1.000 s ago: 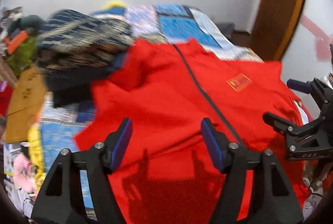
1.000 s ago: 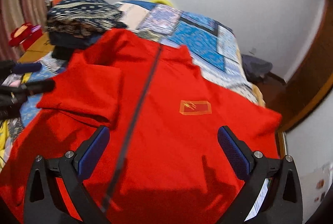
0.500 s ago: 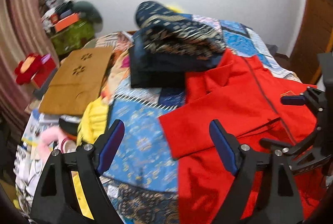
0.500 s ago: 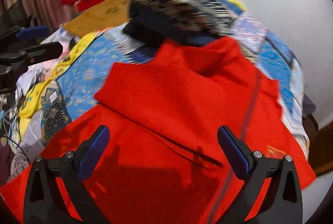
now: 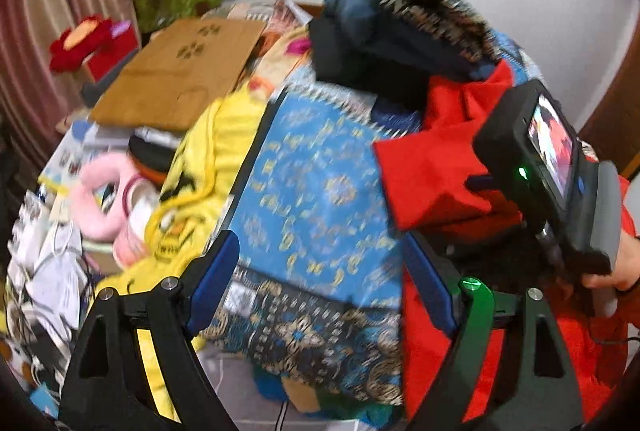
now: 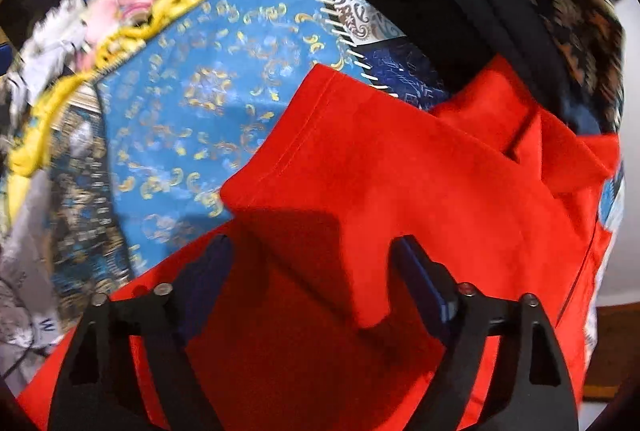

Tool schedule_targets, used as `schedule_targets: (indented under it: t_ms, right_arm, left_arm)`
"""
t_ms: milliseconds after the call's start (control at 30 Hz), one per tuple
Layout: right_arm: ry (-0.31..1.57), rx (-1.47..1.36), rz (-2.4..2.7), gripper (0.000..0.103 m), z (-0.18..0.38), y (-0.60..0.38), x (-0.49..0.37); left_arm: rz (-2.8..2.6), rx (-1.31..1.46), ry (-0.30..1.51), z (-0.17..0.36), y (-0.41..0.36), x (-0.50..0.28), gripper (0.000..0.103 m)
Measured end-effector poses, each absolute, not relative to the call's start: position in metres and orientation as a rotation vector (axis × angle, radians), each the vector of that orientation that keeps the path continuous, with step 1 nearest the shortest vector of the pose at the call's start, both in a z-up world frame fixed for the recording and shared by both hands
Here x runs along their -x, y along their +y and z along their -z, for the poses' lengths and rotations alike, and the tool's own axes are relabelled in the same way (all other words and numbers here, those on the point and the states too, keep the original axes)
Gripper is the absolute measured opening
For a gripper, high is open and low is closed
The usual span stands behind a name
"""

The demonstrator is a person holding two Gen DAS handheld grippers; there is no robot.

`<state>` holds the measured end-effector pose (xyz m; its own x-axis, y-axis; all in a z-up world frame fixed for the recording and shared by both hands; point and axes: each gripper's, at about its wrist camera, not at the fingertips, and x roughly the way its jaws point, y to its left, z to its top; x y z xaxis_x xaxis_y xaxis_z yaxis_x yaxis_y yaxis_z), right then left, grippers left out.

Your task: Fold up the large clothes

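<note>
With both your left gripper [image 5: 320,279] and right gripper [image 6: 310,271] spread wide and holding nothing, the red jacket [image 6: 400,191] lying on the blue bedspread [image 5: 316,183] may have its folded-in sleeve [image 6: 344,151] dragged open if you pinch carelessly.
</note>
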<state>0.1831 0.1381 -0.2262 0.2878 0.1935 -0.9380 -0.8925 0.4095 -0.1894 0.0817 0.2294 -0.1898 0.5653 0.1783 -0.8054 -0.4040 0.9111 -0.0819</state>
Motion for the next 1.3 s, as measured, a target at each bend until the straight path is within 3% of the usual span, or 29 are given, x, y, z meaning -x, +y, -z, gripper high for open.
schedule_targets:
  t_ms: [67, 167, 700, 967, 1300]
  right_arm:
    - [0.971, 0.879, -0.847, 0.04, 0.227, 0.142, -0.18]
    - [0.961, 0.843, -0.899, 0.014, 0.22, 0.138, -0.175]
    - [0.986, 0.274, -0.96, 0.006, 0.134, 0.062, -0.229]
    - [0.856, 0.043, -0.809, 0.006, 0.088, -0.012, -0.262]
    - [0.709, -0.091, -0.476, 0.006, 0.05, -0.147, -0.302]
  left_arm:
    - [-0.357, 0.289, 0.926, 0.198, 0.232, -0.078, 0.083]
    - [-0.35, 0.322, 0.957, 0.211, 0.235, -0.077, 0.083]
    - [-0.232, 0.186, 0.99, 0.207, 0.186, -0.123, 0.083]
    - [-0.133, 0.089, 1.004, 0.205, 0.145, -0.159, 0.083]
    - [-0.207, 0.019, 1.12, 0.251, 0.138, -0.203, 0.083]
